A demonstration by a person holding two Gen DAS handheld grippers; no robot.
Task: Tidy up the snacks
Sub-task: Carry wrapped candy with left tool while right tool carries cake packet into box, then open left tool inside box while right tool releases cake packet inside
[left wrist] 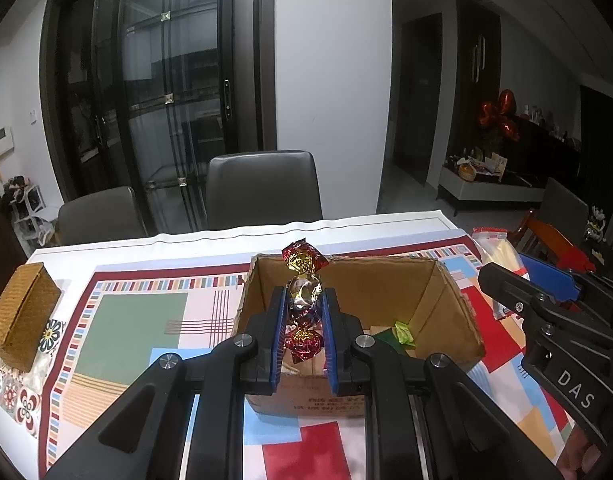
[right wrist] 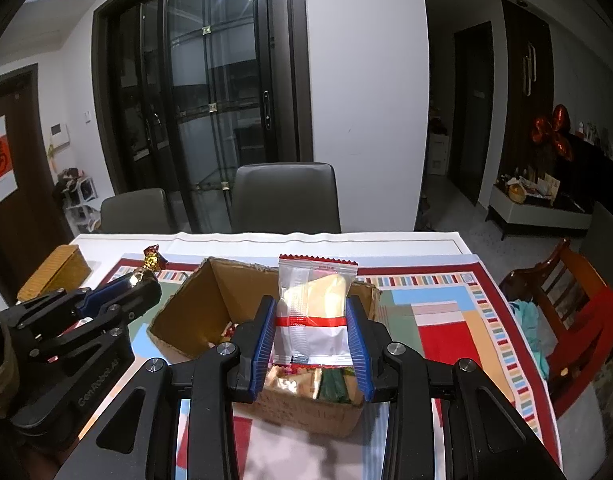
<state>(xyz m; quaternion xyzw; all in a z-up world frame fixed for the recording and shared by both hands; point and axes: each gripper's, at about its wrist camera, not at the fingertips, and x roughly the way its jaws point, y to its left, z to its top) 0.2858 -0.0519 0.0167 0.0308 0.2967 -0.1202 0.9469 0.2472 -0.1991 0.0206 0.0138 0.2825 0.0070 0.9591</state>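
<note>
An open cardboard box stands on the patterned tablecloth. My left gripper is shut on a foil-wrapped candy, red and gold at its twisted ends, held upright over the box's near side. My right gripper is shut on a clear and white snack packet with red stripes, held above the box. Inside the box lie several wrapped snacks, one of them green.
A woven wicker box sits at the table's left edge. Two grey chairs stand behind the table, and a wooden chair stands at the right. The tablecloth lies bare left of the cardboard box.
</note>
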